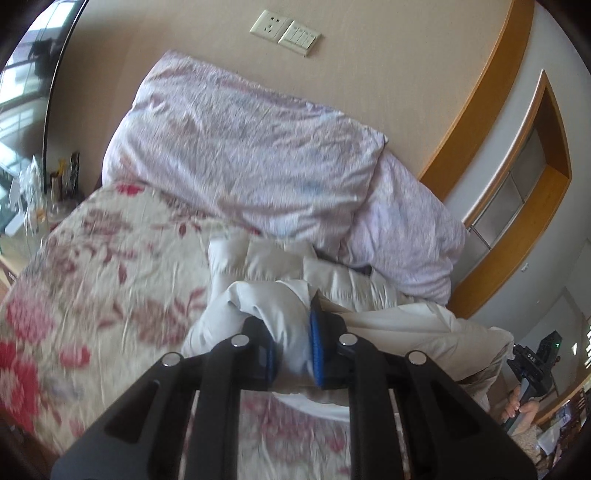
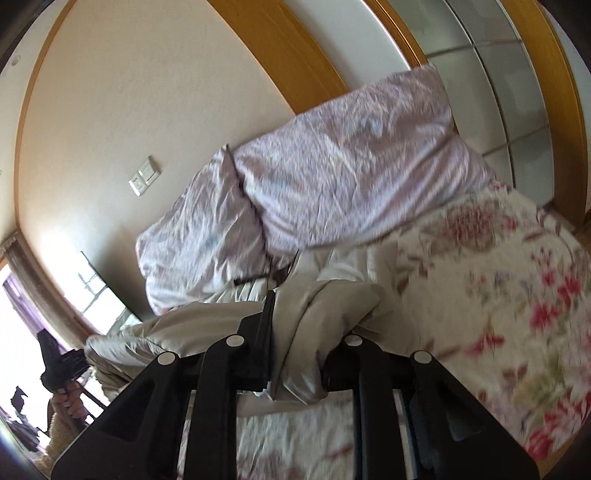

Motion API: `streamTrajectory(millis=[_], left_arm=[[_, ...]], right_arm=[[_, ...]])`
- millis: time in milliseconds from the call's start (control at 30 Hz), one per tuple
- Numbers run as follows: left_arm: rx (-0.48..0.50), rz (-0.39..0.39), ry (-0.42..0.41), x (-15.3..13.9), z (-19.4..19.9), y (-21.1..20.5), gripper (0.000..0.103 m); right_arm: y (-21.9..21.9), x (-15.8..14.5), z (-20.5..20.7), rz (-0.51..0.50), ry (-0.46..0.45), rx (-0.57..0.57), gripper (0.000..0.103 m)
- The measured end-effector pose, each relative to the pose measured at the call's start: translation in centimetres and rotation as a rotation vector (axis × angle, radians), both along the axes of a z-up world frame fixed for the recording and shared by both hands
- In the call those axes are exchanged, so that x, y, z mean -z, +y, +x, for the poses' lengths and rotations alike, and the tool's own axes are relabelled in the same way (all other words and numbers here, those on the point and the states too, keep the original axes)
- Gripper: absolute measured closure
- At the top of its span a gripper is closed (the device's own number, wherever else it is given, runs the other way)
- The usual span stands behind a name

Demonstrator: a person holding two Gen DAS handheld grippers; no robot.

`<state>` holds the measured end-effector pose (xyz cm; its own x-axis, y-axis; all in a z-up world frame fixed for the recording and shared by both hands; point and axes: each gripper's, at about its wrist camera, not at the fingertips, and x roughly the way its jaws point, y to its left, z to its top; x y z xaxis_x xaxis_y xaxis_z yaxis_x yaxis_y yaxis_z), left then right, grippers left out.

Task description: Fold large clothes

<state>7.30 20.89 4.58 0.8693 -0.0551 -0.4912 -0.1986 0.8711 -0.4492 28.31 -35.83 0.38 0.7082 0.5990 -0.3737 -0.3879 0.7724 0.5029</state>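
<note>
1. Beige wall rises behind the bed, with a socket and switch plate on it and wooden trim beside.
2. We see a floral bedspread covering the bed, and two pale lilac pillows leaning against the wall at its head edge.
3. Our task's thing, a cream padded garment, lies bunched on the bedspread just before the pillows, part of it lifted off the bed.
4. We hold the left gripper with its blue pads pinching a fold of that garment.
5. We hold the right gripper with its jaws clamped on another bunch of the same fabric, which drapes over one finger.
6. At the frame's edge we glimpse a hand on the other gripper's handle.
</note>
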Motion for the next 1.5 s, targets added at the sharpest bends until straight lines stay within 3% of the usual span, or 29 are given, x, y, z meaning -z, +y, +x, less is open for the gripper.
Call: streamTrajectory(millis=[333,700,867,933,1000,1033,1067,1100,1133,1233,1367,1500], left_arm=[[-0.057,0.070,0.016,-1.2,10.7,2.0,0.088],[-0.114,0.075,0.086,2.9,20.2,4.6,0.086],[-0.152,0.049,0.118,5.2,23.6,5.5,0.081],[-0.164,0.020,0.133,6.1,24.5,5.9,0.073],[-0.162,-0.006,0.132,6.3,24.7,6.1,0.057],[-0.159,-0.007,0.117,6.0,24.6,6.1,0.052],[-0.156,0.010,0.095,5.5,24.3,6.0,0.037],[-0.164,0.040,0.071,4.8,23.8,5.8,0.019],[-0.173,0.067,0.049,4.2,23.4,5.6,0.015],[-0.168,0.142,0.023,2.5,22.1,4.6,0.013],[-0.127,0.244,0.057,2.8,20.1,2.0,0.013],[-0.074,0.365,0.083,4.8,17.7,-1.7,0.013]], right_arm=[[5.1,-1.9,9.2,-0.113,-0.008,0.093,0.084],[9.0,2.0,20.1,-0.137,0.150,0.176,0.083],[9.8,4.5,23.6,-0.099,0.260,0.212,0.075],[9.5,5.1,24.6,-0.053,0.298,0.220,0.069],[8.8,5.0,25.1,0.025,0.327,0.222,0.058],[8.5,4.7,25.1,0.056,0.327,0.217,0.047],[8.1,4.0,24.9,0.091,0.309,0.209,0.033],[7.9,3.5,24.5,0.102,0.284,0.210,0.026],[7.6,2.5,23.8,0.100,0.224,0.229,0.015],[7.7,0.3,21.2,0.006,0.066,0.274,0.012],[10.5,1.0,19.3,-0.210,0.066,0.169,0.020],[13.3,2.9,16.8,-0.404,0.046,0.081,0.025]])
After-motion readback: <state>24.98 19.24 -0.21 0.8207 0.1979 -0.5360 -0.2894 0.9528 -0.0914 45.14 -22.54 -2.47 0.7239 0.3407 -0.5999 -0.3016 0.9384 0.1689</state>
